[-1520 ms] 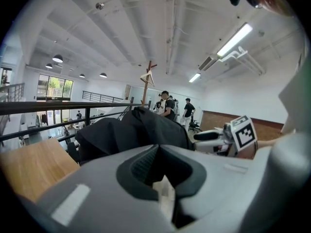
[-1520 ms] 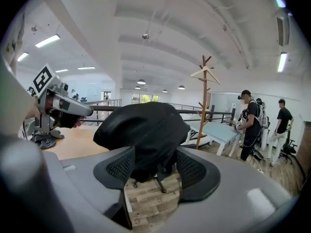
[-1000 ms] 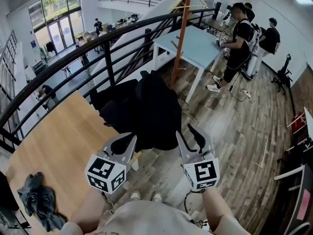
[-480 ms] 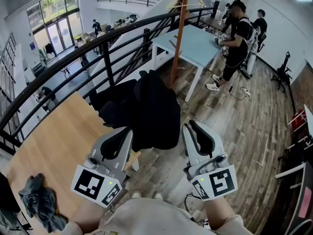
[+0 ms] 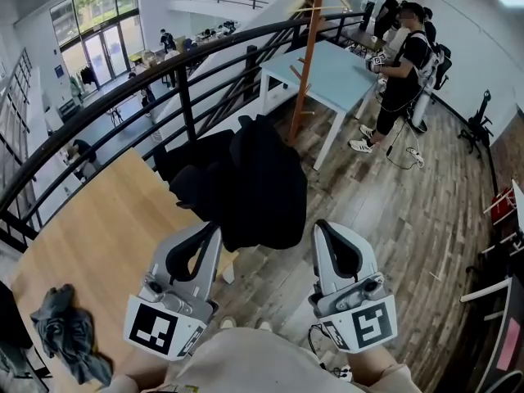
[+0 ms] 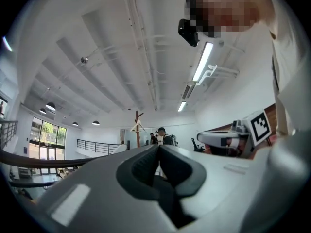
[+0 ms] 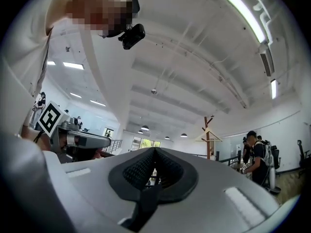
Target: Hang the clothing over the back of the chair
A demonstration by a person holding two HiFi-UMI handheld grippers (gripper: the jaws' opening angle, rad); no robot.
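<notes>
The black clothing [image 5: 246,178] hangs draped over the chair back in the middle of the head view, and the chair itself is almost wholly hidden under it. My left gripper [image 5: 209,229] is held up just below the garment's lower left edge, shut and empty. Level with it, my right gripper [image 5: 323,226] is also shut and empty, off the garment's lower right edge. The left gripper view shows the jaws [image 6: 159,147] meeting, pointed at the ceiling and far wall. The right gripper view shows closed jaws [image 7: 154,149] with nothing between them.
A wooden table [image 5: 90,236] lies at the left with a grey cloth [image 5: 65,334] on it. A black railing [image 5: 180,80] curves behind the chair. Beyond it are a wooden coat stand [image 5: 307,56], a blue table [image 5: 336,72] and people [image 5: 401,64]. Plank floor spreads to the right.
Both grippers have risen toward the camera and drawn back from the garment's lower edge. The right jaws have closed. The clothing stays draped where it was.
</notes>
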